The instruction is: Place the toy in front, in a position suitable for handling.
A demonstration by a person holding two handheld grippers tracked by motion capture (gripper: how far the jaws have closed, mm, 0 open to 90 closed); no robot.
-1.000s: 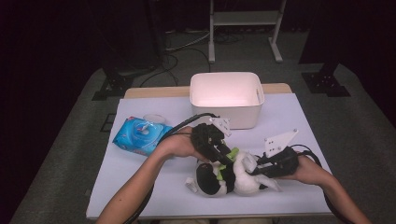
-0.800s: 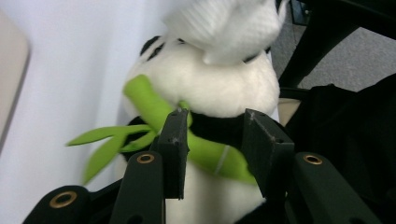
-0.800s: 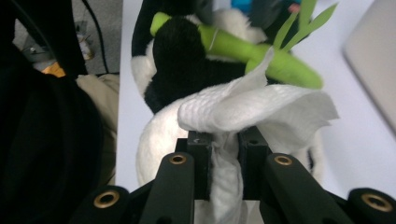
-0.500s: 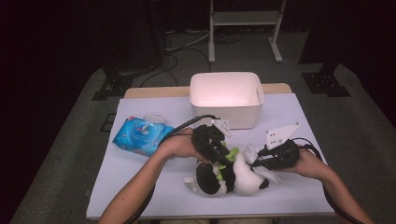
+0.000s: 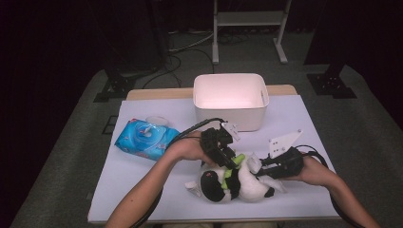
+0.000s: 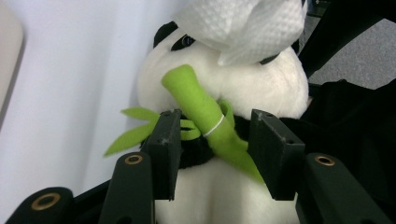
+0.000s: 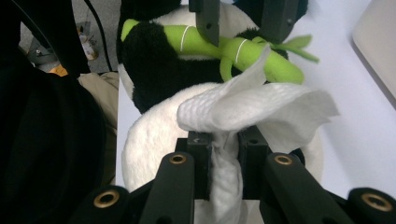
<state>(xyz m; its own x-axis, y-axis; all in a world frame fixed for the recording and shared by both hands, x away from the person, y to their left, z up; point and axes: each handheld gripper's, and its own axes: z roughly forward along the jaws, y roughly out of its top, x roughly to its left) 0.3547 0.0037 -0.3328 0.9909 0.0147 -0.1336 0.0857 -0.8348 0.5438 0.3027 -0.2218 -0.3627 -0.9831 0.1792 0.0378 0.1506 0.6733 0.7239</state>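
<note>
A: High view first. Plush panda [image 5: 233,183] lies on the white bench [image 5: 142,190], near the front edge, well short of the white bin [image 5: 230,99]. Left gripper [image 5: 227,159] comes down on its chest; right gripper [image 5: 259,170] comes in from the side. Wet-wipe pack [image 5: 145,137] sits off to the left, apart from all this.

B: Risk there?

A: Toy is close to the bench edge — a hard sideways rub could shove it toward the person's lap.

B: Left gripper view?

A: Jaws straddle the green bamboo stalk [image 6: 208,123] at the panda's neck, but the pads stand off it on both sides. They have just been widening, with the stalk between them and nothing pinched. So the toy looks unpinned to me; any wiping stroke would drag it, not clean it. The wipe [image 6: 243,25] lies draped over the panda's face at the top.

B: And the right gripper view?

A: Right jaws clenched on a twisted tail of the wipe [image 7: 226,177], the rest fanned out over the white fur. The grip is on a thin twist — I'd judge it could pull out, or the sheet could bunch and snag on the stalk [image 7: 224,46] just beyond. The left gripper's jaws hang over that stalk at the top.
</note>
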